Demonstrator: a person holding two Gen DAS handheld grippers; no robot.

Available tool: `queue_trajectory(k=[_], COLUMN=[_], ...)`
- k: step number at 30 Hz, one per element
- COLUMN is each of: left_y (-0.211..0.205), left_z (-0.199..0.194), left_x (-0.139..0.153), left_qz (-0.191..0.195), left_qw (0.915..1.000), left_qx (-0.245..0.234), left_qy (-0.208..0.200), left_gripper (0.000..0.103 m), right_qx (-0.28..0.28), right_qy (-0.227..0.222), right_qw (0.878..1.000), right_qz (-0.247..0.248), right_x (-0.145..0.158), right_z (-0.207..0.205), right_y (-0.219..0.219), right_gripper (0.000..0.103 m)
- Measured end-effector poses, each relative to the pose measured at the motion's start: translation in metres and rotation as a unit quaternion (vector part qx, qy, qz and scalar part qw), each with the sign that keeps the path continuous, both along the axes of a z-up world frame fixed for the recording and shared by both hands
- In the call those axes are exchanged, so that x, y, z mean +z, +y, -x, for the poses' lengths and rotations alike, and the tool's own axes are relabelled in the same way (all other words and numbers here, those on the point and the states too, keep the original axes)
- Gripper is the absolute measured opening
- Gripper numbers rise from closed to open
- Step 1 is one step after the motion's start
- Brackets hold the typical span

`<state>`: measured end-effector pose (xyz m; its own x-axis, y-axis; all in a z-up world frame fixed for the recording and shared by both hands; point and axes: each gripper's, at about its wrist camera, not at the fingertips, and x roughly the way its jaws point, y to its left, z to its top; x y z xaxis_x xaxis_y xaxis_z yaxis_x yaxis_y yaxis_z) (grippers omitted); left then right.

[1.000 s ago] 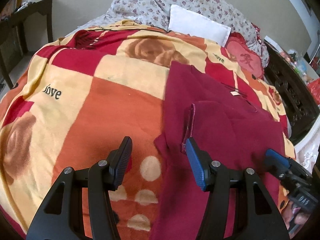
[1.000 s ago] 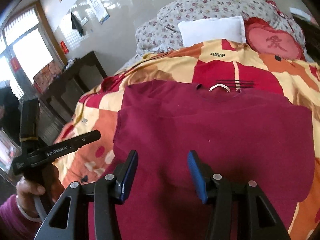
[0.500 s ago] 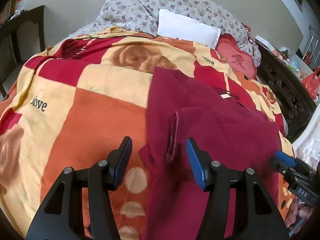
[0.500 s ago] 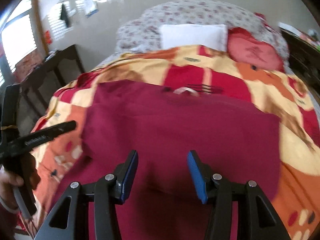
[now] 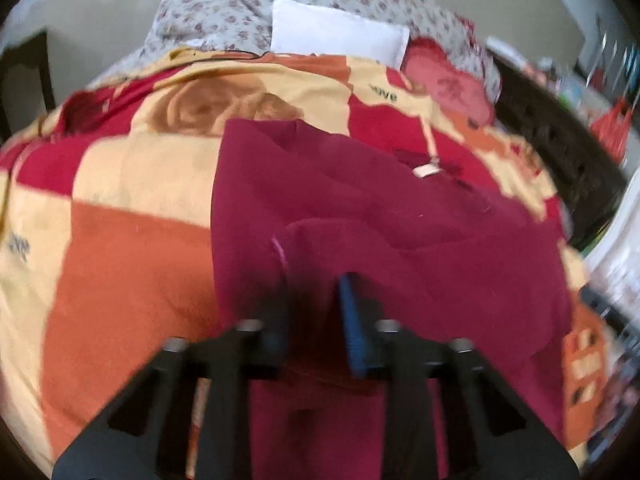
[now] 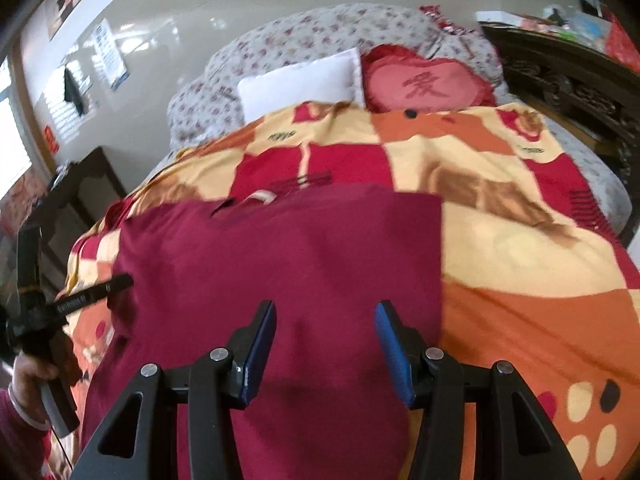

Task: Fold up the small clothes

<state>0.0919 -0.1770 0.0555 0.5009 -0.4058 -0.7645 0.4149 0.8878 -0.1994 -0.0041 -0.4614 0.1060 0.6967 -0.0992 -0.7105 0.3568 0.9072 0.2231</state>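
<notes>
Since a second ago my left gripper (image 5: 314,316) has slid in over the folded-back sleeve edge of the dark red knit shirt (image 5: 400,240) and its jaws have come together, pinching a fold of that cloth at about six o'clock in its view. My right gripper (image 6: 324,348) has drifted toward the shirt's three o'clock side; its blue pads (image 6: 390,348) stand spread, nothing between them, hovering above the fabric. That shirt lies flat on the red, orange and cream patchwork blanket (image 6: 520,260), collar toward twelve o'clock near the white pillow (image 6: 300,80). I judge I'm starting the first side fold. Next I'd grip the right hem, then carry both edges across evenly.
</notes>
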Motion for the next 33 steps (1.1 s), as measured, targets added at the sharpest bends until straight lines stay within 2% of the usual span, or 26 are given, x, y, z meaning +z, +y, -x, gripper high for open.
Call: queue_trajectory(k=[2,4,7,10,13,17,20,21,23,24,25,28,30,33], left_y=[-0.002,0.003,0.018,0.024,0.025,0.039,0.043,0.043,0.04,0.038,0.038,0.032,0.028,0.025], left_z=[-0.004,-0.007,-0.015,-0.027,-0.031,-0.016,-0.006,-0.002,0.005,0.009,0.011,0.013,0.009,0.006], left_x=[0.01,0.031,0.049,0.036,0.01,0.011,0.02,0.023,0.025,0.024,0.023,0.015,0.008,0.001], left_qz=[0.01,0.021,0.04,0.022,-0.015,0.016,0.034,0.037,0.036,0.038,0.04,0.031,0.028,0.043], left_qw=[0.9998,0.999,0.9977,0.9989,0.9993,0.9991,0.9989,0.999,0.9992,0.9992,0.9992,0.9995,0.9996,0.999], left_qx=[-0.014,-0.017,0.002,0.02,0.034,0.039,0.031,0.026,0.017,0.01,0.007,0.005,0.007,0.005], left_qy=[-0.006,-0.034,-0.054,-0.037,-0.005,0.001,0.007,0.004,0.002,0.003,0.003,0.0,0.006,0.012], left_gripper=[0.008,0.004,0.004,0.004,0.004,0.004,0.005,0.008,0.022,0.038,0.048,0.048,0.048,0.048], right_qx=[-0.009,-0.01,-0.012,-0.014,-0.012,-0.004,-0.001,0.0,-0.007,-0.014,-0.018,-0.037,-0.032,-0.014], right_qy=[0.003,-0.004,-0.019,0.001,0.061,0.028,0.035,0.04,0.062,0.085,0.091,0.062,0.053,0.055], right_qw=[1.0,1.0,1.0,1.0,0.998,1.0,0.999,0.999,0.998,0.996,0.996,0.997,0.998,0.998], right_qz=[-0.001,-0.005,-0.007,-0.014,-0.009,0.013,0.027,0.025,0.026,0.024,0.009,-0.025,-0.021,-0.01], right_x=[0.001,0.005,0.008,-0.008,-0.032,-0.01,-0.006,-0.008,-0.022,-0.033,-0.041,-0.034,-0.027,-0.022], right_z=[-0.005,-0.009,-0.016,-0.031,-0.049,-0.034,-0.028,-0.027,-0.027,-0.029,-0.029,-0.018,-0.013,-0.009], right_y=[-0.009,-0.014,-0.015,-0.017,-0.02,-0.015,-0.016,-0.017,-0.021,-0.024,-0.028,-0.035,-0.031,-0.024], right_gripper=[0.049,0.049,0.049,0.049,0.049,0.049,0.049,0.049,0.049,0.049,0.049,0.05,0.049,0.049])
